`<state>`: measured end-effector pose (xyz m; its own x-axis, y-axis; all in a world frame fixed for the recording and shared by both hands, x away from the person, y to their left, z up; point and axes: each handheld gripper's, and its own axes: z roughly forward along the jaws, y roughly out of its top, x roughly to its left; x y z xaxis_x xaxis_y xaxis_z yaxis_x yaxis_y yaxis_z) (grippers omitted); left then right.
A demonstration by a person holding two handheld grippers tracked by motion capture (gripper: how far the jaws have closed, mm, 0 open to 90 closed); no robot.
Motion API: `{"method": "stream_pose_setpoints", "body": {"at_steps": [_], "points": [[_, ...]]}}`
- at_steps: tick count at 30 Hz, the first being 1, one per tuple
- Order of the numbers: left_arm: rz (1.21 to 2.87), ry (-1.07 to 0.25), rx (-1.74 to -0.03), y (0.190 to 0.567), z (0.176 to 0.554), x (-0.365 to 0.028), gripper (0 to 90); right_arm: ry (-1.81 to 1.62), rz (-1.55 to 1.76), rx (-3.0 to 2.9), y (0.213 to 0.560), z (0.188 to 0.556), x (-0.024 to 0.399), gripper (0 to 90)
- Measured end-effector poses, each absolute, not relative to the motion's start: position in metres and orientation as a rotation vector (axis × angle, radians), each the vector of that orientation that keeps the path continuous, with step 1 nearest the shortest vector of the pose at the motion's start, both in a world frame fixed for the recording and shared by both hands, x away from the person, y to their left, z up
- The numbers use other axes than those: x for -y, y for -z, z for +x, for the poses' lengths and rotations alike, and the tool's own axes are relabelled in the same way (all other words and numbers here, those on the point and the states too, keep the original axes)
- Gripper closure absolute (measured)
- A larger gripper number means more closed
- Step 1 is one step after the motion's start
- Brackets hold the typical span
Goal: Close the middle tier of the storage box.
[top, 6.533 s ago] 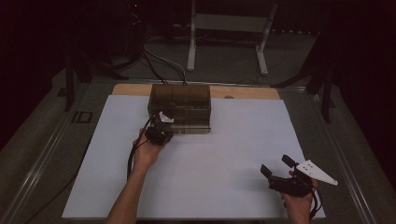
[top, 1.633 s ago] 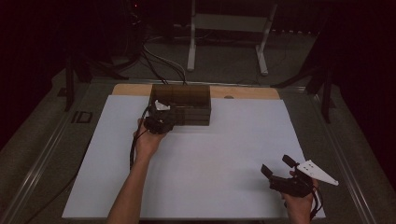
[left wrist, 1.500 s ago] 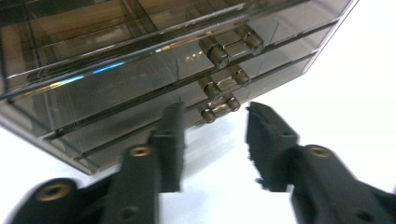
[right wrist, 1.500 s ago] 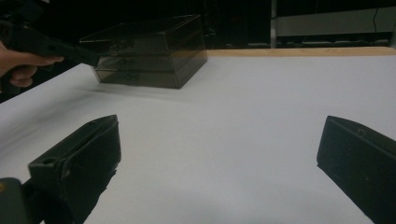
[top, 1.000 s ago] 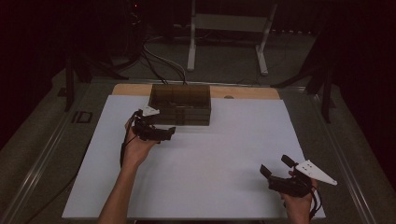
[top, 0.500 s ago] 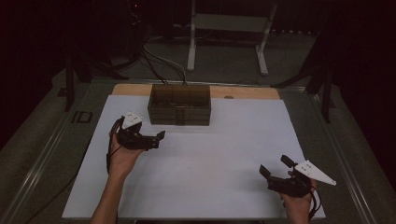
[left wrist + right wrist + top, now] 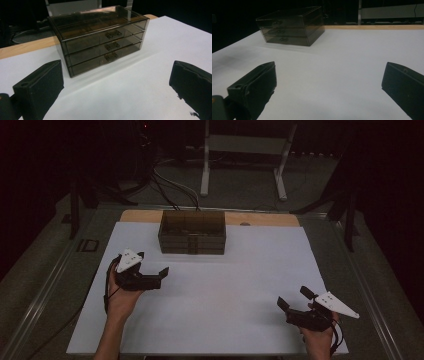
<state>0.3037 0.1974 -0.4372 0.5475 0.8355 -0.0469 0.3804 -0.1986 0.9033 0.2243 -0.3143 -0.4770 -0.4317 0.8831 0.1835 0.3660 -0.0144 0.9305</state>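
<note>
White table (image 7: 215, 295), both grippers' fingers wide, empty

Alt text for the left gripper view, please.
A smoky translucent three-drawer box stands on a white table cover, all three drawers shut, seen at an angle. The left gripper has its two black jaws wide apart in the foreground, holding nothing.

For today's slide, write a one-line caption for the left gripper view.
Left gripper, jaws wide open, faces a smoky three-drawer box with all drawers shut on the white table cover.
</note>
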Motion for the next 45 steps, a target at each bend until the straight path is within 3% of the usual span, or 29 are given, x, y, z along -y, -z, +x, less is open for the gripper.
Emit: {"method": "stream_pose_setpoints", "body": {"at_steps": [22, 45], "points": [[1.712, -0.634, -0.993, 0.459, 0.263, -0.227, 0.9, -1.456, 1.279, -1.805, 0.477, 0.224, 0.312, 0.0], [1.636, -0.665, -1.03, 0.461, 0.252, -0.248, 0.9, -1.456, 1.273, -1.805, 0.477, 0.223, 0.312, 0.0]]}}
